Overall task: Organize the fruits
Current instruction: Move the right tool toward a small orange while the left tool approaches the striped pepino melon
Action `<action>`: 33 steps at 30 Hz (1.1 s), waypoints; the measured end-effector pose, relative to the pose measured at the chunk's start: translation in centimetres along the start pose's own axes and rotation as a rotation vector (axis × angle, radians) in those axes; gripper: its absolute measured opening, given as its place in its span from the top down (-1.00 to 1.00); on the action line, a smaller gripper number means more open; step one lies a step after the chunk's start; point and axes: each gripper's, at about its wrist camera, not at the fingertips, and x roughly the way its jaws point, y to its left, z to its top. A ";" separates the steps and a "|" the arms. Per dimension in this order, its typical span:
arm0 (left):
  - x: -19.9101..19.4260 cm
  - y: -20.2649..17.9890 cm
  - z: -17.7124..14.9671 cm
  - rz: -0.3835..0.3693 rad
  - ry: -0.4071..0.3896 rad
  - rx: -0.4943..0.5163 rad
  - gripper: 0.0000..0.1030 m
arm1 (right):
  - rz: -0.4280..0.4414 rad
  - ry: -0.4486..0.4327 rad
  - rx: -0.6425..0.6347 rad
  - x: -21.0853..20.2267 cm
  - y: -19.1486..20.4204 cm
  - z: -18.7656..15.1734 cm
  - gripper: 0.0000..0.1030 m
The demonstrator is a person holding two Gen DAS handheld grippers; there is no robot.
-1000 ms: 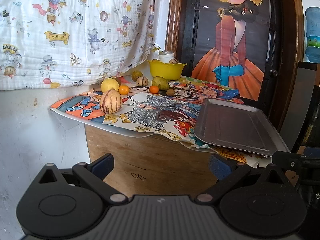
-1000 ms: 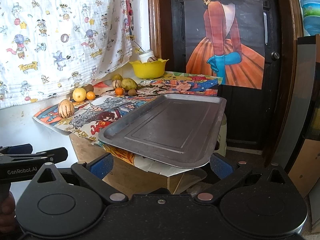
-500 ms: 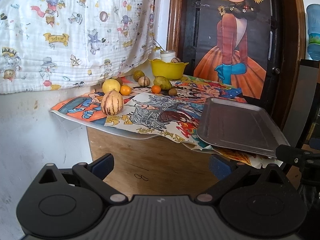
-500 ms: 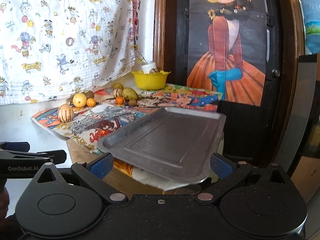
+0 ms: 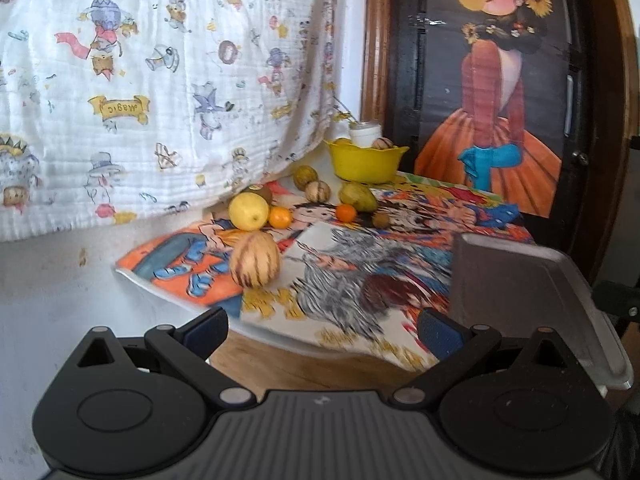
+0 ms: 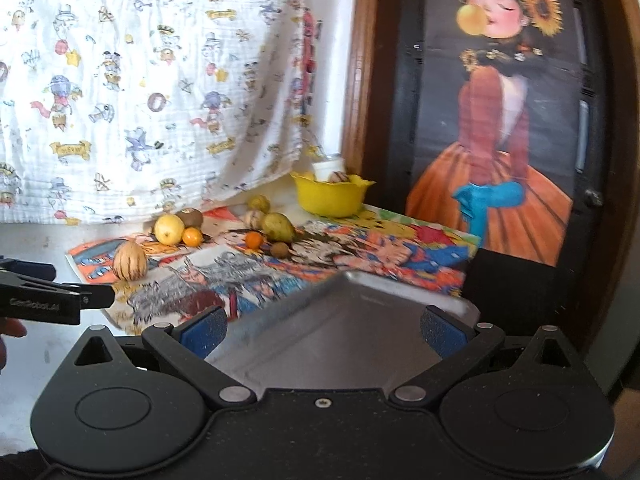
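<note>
Both sets of jaws are standing released and empty, the left gripper (image 5: 322, 326) facing the striped melon (image 5: 255, 258) lying near the desk's front-left corner, nearer than the right gripper (image 6: 322, 326), which is hovering over the metal tray (image 6: 340, 332).

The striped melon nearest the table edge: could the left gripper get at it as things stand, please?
Probably yes: the left gripper is open, and nothing stands before the striped melon.

Both wrist views face the fruit table (image 5: 304, 356) from its near edge, right view nearer the tray (image 6: 344, 332)
</note>
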 end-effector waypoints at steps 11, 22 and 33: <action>4.8 2.0 3.1 0.077 0.060 -0.087 -0.99 | 0.249 0.020 -0.095 5.7 -0.8 6.0 -0.99; 8.2 3.0 3.6 0.111 0.104 -0.112 -0.99 | 0.518 0.059 -0.220 12.2 -0.4 10.2 -0.99; 10.6 3.5 3.5 0.121 0.113 -0.094 -0.93 | 0.719 0.163 -0.309 22.8 1.3 13.3 -0.99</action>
